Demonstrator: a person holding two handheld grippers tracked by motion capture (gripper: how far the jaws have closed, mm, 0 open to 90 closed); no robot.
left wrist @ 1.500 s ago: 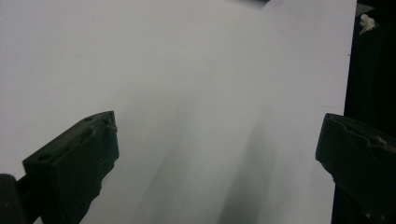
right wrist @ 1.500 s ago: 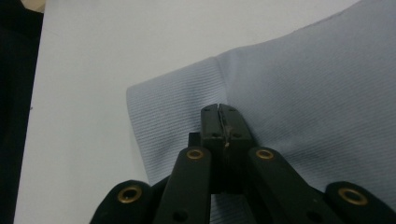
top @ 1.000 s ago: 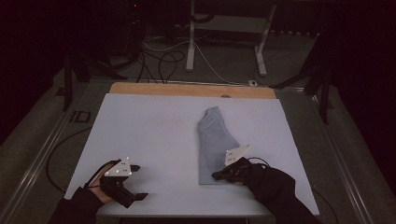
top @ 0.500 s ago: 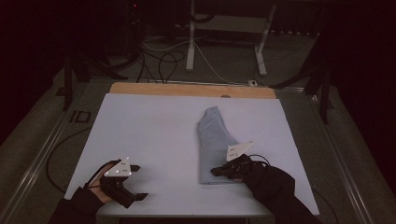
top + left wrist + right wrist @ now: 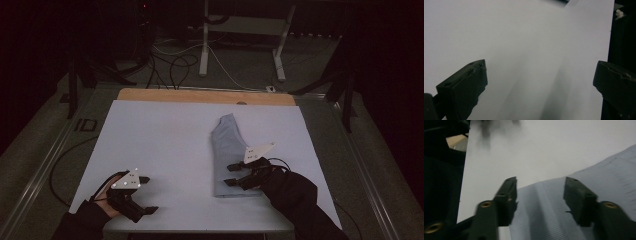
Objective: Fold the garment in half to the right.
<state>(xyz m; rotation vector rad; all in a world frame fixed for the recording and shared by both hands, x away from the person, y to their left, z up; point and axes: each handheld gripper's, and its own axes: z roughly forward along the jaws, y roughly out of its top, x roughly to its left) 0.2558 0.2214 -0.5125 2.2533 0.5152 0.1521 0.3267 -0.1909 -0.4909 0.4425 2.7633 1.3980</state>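
High view: one folded grey-blue cloth (image 5: 227, 155) is seen on the right half of the white table (image 5: 165, 145), its long axis running from the near edge toward the far wooden strip, the narrower end pointing away. The right gripper (image 5: 234, 175) is held over the cloth's near right corner, its jaws just opened and clear of the fabric. The left gripper (image 5: 147, 195) is held released, well left of the cloth.

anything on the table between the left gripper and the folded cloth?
Nothing. In the high view, the stretch of white table between the left gripper and the folded cloth is bare. The left gripper view shows the same plain surface.
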